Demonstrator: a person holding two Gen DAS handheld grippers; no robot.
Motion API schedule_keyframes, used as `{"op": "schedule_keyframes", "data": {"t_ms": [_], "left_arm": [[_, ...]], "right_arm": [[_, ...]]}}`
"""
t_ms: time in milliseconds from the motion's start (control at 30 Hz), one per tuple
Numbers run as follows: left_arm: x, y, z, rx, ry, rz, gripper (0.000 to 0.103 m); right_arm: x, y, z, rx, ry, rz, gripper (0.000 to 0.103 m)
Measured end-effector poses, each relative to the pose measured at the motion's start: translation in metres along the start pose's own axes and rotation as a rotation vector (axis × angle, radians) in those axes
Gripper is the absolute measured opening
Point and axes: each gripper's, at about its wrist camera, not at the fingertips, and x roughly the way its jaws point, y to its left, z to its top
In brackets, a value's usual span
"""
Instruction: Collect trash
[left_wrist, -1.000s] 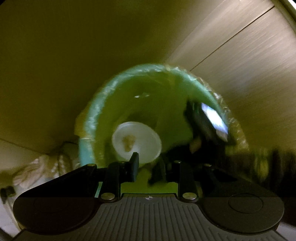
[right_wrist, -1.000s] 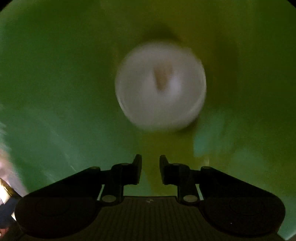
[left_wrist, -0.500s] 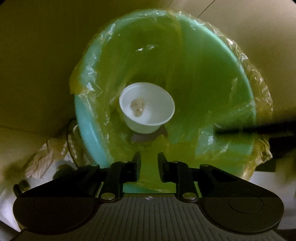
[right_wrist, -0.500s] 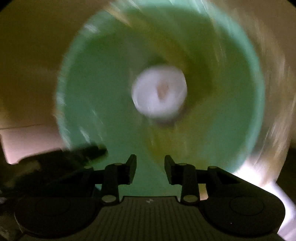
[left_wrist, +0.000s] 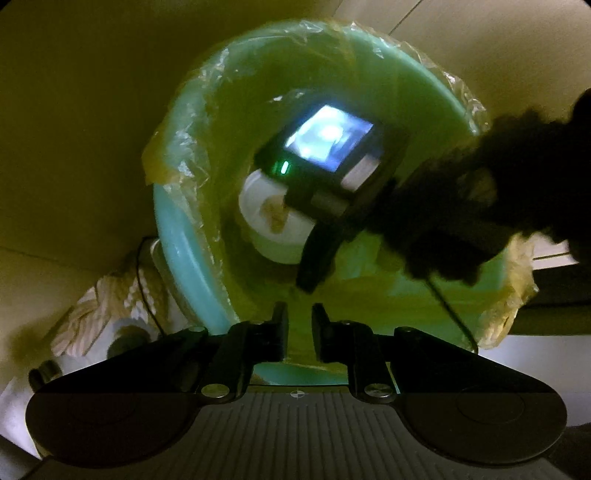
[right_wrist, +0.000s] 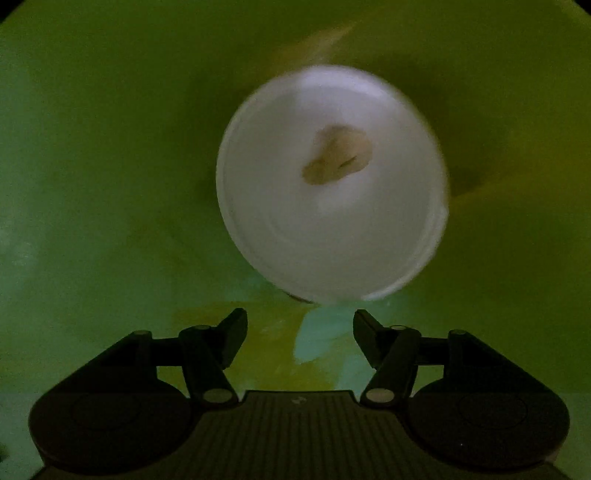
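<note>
Just then my right tongs (right_wrist: 300, 338), back down inside the lined bin (left_wrist: 184, 258), had spread wide and empty above the white cup (right_wrist: 332, 184) at its bottom, while my left tongs (left_wrist: 300, 325) narrowed on nothing near the rim.

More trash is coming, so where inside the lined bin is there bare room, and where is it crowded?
Bare liner shows left of the white cup and between it and the right gripper, whose jaws have just been opening with nothing between them. The middle of the green bin is crowded: the cup sits there under the right gripper.
</note>
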Motion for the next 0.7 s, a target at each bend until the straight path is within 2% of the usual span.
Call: {"op": "schedule_keyframes", "data": {"t_ms": [67, 100, 200, 300, 333, 367, 433, 467, 500, 533, 700], "left_arm": [[-0.001, 0.002, 0.001, -0.011, -0.001, -0.008, 0.017], [-0.002, 0.004, 0.001, -0.018, 0.0, -0.012, 0.017], [-0.003, 0.007, 0.004, -0.044, 0.0, -0.025, 0.015], [-0.002, 0.006, 0.004, -0.046, -0.005, -0.03, 0.015], [-0.002, 0.006, 0.005, -0.044, -0.006, -0.031, 0.015], [-0.002, 0.006, 0.004, -0.043, -0.007, -0.033, 0.015], [-0.002, 0.01, 0.001, -0.044, -0.001, -0.039, 0.015], [-0.001, 0.01, 0.0, -0.046, 0.003, -0.042, 0.015], [-0.001, 0.011, 0.0, -0.046, 0.005, -0.043, 0.015], [0.0, 0.01, 0.0, -0.045, 0.006, -0.041, 0.015], [-0.001, 0.011, 0.004, -0.053, -0.006, -0.036, 0.015]], "right_arm": [[0.018, 0.005, 0.003, -0.012, 0.013, -0.006, 0.08], [0.027, 0.006, 0.004, -0.005, 0.018, -0.009, 0.081], [0.054, -0.001, 0.012, 0.056, 0.022, -0.04, 0.082], [0.066, -0.019, 0.013, 0.151, -0.017, -0.035, 0.08], [0.067, -0.025, 0.012, 0.17, -0.037, -0.009, 0.074], [0.067, -0.028, 0.008, 0.18, -0.06, 0.025, 0.056], [0.061, -0.035, -0.002, 0.211, -0.094, 0.083, 0.054], [0.056, -0.036, -0.007, 0.22, -0.118, 0.09, 0.042], [0.048, -0.038, -0.013, 0.233, -0.136, 0.098, 0.007], [0.043, -0.04, -0.018, 0.251, -0.133, 0.106, 0.0], [-0.009, -0.052, -0.051, 0.348, -0.195, 0.193, 0.0]]}}
